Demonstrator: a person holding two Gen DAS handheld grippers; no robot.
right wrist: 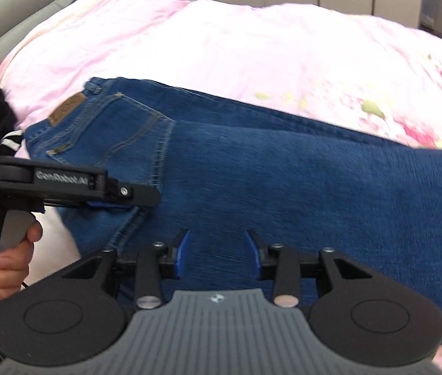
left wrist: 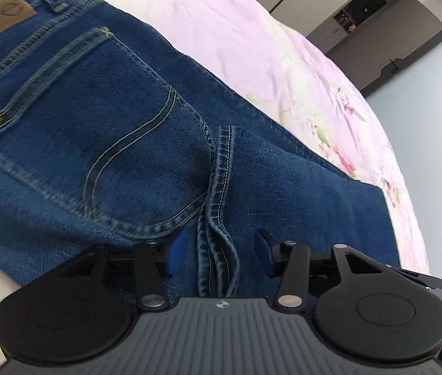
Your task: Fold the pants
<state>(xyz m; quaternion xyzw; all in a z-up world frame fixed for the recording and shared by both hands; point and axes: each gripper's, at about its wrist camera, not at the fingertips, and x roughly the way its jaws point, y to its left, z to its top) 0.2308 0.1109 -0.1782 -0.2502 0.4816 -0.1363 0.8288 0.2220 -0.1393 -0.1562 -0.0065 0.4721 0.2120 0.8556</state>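
Fingers [left wrist: 177, 251] of both grippers spread wide over jeans [right wrist: 283, 168], gripping nothing.

Matt blue denim pants [right wrist: 283, 168] lie on smooth pink cotton-like bedsheet [right wrist: 252, 47].

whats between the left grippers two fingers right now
The bunched crotch seam of the jeans runs through the open left gripper, seen in the left wrist view.

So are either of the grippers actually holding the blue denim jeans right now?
No. Left gripper straddles the blue denim jeans' crotch seam, open; right gripper open.
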